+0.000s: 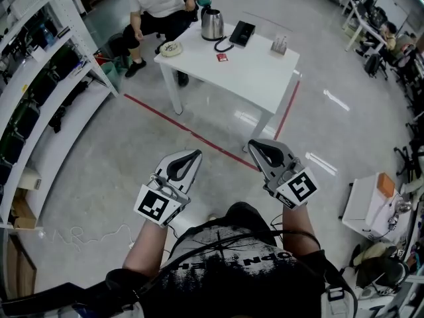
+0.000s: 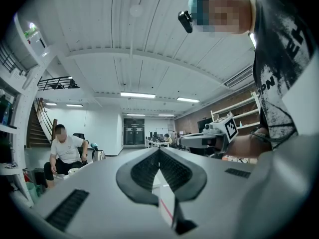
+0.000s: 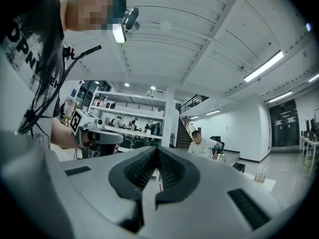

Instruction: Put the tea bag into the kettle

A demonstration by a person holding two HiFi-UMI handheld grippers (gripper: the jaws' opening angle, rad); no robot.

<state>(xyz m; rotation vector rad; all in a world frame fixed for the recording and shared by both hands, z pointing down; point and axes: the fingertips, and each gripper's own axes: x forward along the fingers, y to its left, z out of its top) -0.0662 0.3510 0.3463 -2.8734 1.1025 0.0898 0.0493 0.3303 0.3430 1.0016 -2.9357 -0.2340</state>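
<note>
The steel kettle [image 1: 212, 24] stands at the far side of a white table [image 1: 265, 78], and a small red tea bag [image 1: 222, 57] lies on the tabletop in front of it. Both grippers are held level over the floor, well short of the table. My left gripper [image 1: 197, 154] is shut with nothing between its fingers, as the left gripper view also shows [image 2: 159, 151]. My right gripper [image 1: 252, 144] beside it is shut and empty too [image 3: 158, 151]. From the left gripper view the kettle [image 2: 98, 155] is small and far off.
A person [image 1: 159, 5] sits behind the table. On the table are a black kettle base [image 1: 242, 33], a pale round dish [image 1: 171, 48] and a small holder [image 1: 279, 44]. White shelving [image 1: 40, 78] lines the left. Red tape [image 1: 192, 134] crosses the floor. A white cart [image 1: 371, 204] stands at right.
</note>
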